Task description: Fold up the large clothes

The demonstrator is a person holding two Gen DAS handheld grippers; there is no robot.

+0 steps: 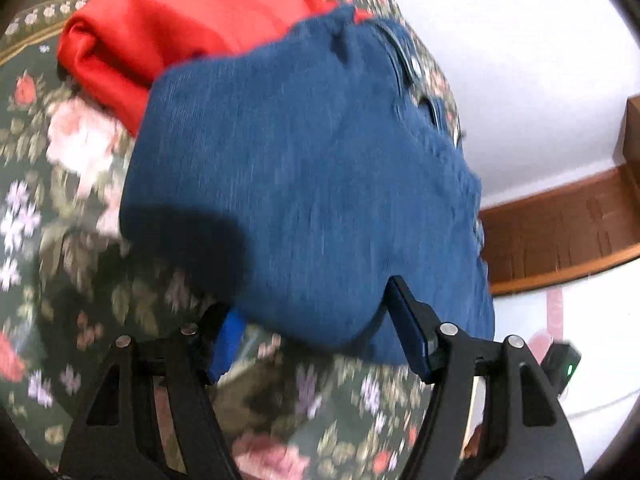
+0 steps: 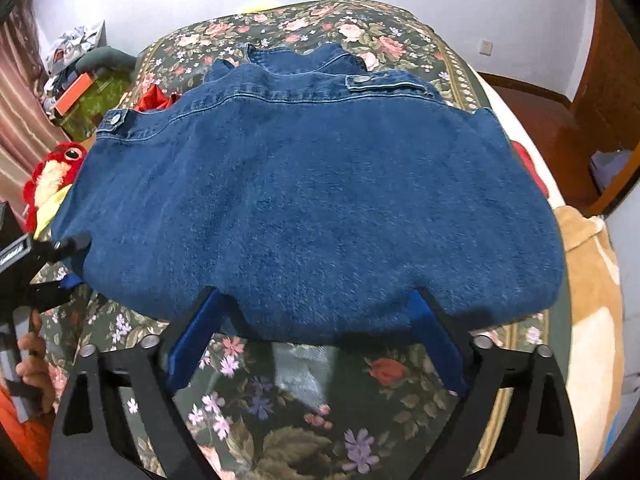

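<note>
A blue denim garment [image 2: 312, 200] lies folded on a floral bedspread [image 2: 304, 412], metal buttons along its far edge. It also shows in the left wrist view [image 1: 304, 184]. My right gripper [image 2: 316, 300] is open, its jaws wide apart at the garment's near edge, fingertips just under the hem. My left gripper [image 1: 312, 300] is open at the garment's left end, fingers straddling its edge; it also appears at the left of the right wrist view [image 2: 68, 264]. A red garment [image 1: 176, 28] lies folded beyond the denim, partly under it.
A red plush toy [image 2: 52, 176] sits at the bed's left edge. A cluttered green surface [image 2: 88, 96] lies far left. A tan blanket [image 2: 592, 280] hangs at the bed's right side. White wall and brown wooden skirting [image 1: 560, 232] lie past the bed.
</note>
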